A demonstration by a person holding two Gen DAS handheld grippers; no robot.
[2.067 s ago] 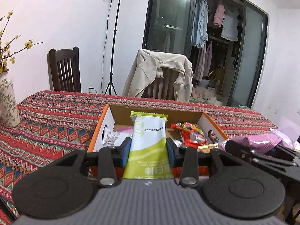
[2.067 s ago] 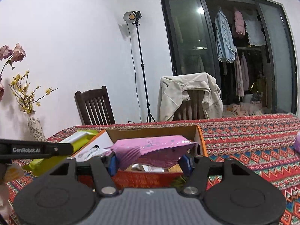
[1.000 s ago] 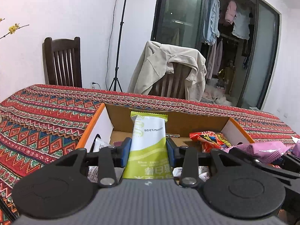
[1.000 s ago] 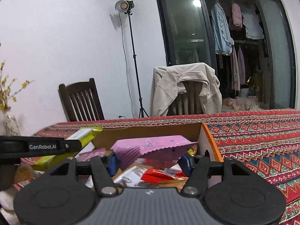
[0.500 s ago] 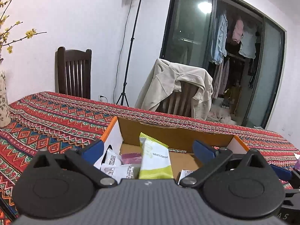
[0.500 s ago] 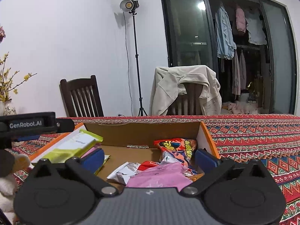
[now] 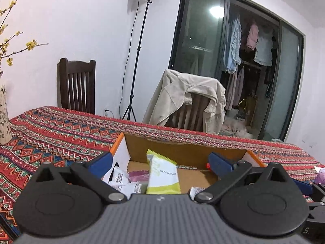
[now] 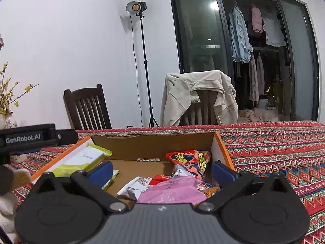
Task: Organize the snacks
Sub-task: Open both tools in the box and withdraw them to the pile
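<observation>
An open cardboard box (image 7: 182, 148) with orange edges sits on the patterned tablecloth; it also shows in the right wrist view (image 8: 154, 142). My left gripper (image 7: 160, 163) is open and empty above the box's near side. A green-and-white snack packet (image 7: 162, 174) lies in the box, leaning at its left side (image 8: 81, 160). My right gripper (image 8: 161, 171) is open and empty. A pink packet (image 8: 172, 191) lies in the box just below it, beside a red snack bag (image 8: 191, 162) and white wrappers (image 8: 134, 187).
A vase with yellow flowers (image 7: 4, 113) stands at the table's left. Two wooden chairs (image 7: 77, 85) are behind the table, one draped with a beige jacket (image 7: 186, 101). A light stand (image 7: 140, 61) is by the wall. The left gripper's body (image 8: 28, 137) is at the right view's left edge.
Both grippers opened and let go of their packets: the green one and the pink one now lie in the box. Both grippers have since drawn back slightly.
</observation>
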